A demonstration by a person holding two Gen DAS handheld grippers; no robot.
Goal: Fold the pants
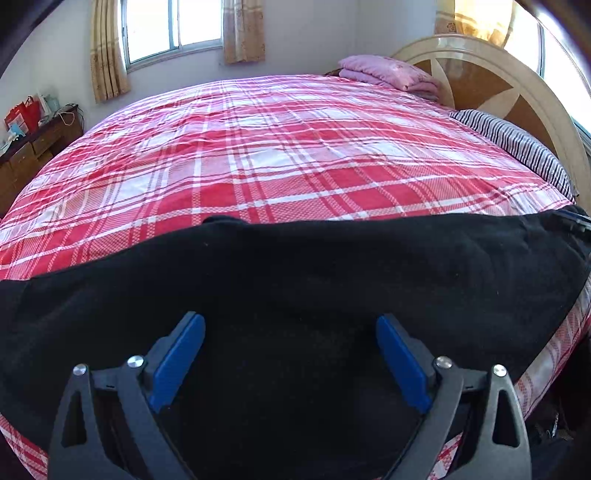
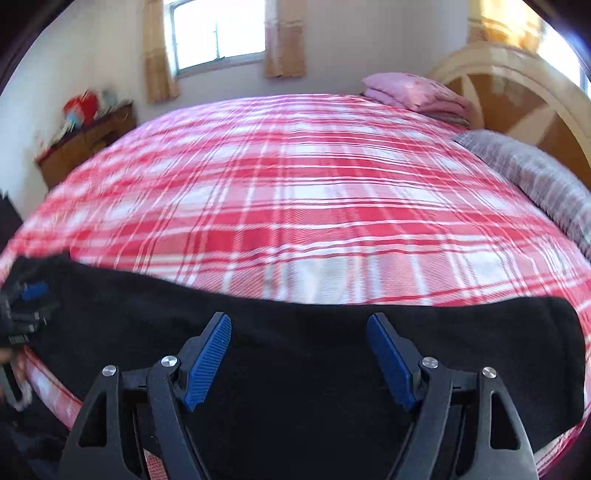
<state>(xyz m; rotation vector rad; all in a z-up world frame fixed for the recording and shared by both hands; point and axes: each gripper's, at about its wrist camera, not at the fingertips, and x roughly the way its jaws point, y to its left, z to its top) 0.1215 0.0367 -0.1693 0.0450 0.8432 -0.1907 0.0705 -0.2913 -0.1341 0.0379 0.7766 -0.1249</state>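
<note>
Black pants (image 1: 295, 273) lie flat along the near edge of the bed, on a red and white plaid cover (image 1: 258, 147). My left gripper (image 1: 290, 321) hovers over the pants with its blue pads wide apart and nothing between them. In the right wrist view the same pants (image 2: 332, 350) stretch across the front. Over them my right gripper (image 2: 299, 321) stands open and holds nothing. The left gripper (image 2: 27, 299) shows at the left edge of that view, over the pants' left end. A blue and black edge of the right gripper (image 1: 576, 218) peeks in at the right of the left wrist view.
A folded pink blanket (image 1: 388, 74) and a striped pillow (image 1: 517, 144) lie by the rounded headboard (image 1: 498, 77) at the far right. A wooden dresser (image 1: 33, 144) with red bags stands at the left wall. Curtained windows (image 1: 173, 29) are behind the bed.
</note>
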